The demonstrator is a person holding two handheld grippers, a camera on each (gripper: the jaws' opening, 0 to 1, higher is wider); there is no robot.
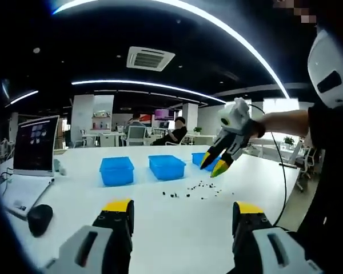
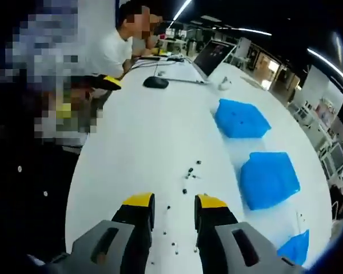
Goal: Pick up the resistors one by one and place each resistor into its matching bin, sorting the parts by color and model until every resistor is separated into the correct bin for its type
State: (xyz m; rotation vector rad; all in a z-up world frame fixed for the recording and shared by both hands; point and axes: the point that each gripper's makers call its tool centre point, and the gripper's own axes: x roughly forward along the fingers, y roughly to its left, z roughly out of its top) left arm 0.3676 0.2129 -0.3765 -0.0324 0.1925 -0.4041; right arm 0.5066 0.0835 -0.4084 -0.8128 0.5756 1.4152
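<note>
Small dark resistors (image 1: pixel 194 189) lie scattered on the white table (image 1: pixel 160 228), just in front of three blue bins (image 1: pixel 116 170) (image 1: pixel 167 166) (image 1: pixel 199 158) set in a row. My left gripper (image 1: pixel 183 209) is held low over the near table, wide open and empty, well short of the parts. My right gripper (image 1: pixel 212 166) hangs above the right end of the scatter, tips pointing down. In the right gripper view it (image 2: pixel 174 201) is open by a narrow gap with nothing in it, and the resistors (image 2: pixel 190 170) lie just ahead. The bins (image 2: pixel 240 119) (image 2: pixel 268 178) (image 2: pixel 294 248) are to its right.
An open laptop (image 1: pixel 35 145), a black mouse (image 1: pixel 40 218) and papers (image 1: pixel 20 191) sit at the table's left end; the laptop (image 2: pixel 214 54) and mouse (image 2: pixel 155 82) also show in the right gripper view. A cable (image 1: pixel 283 177) trails off the table's right edge. People sit at desks behind.
</note>
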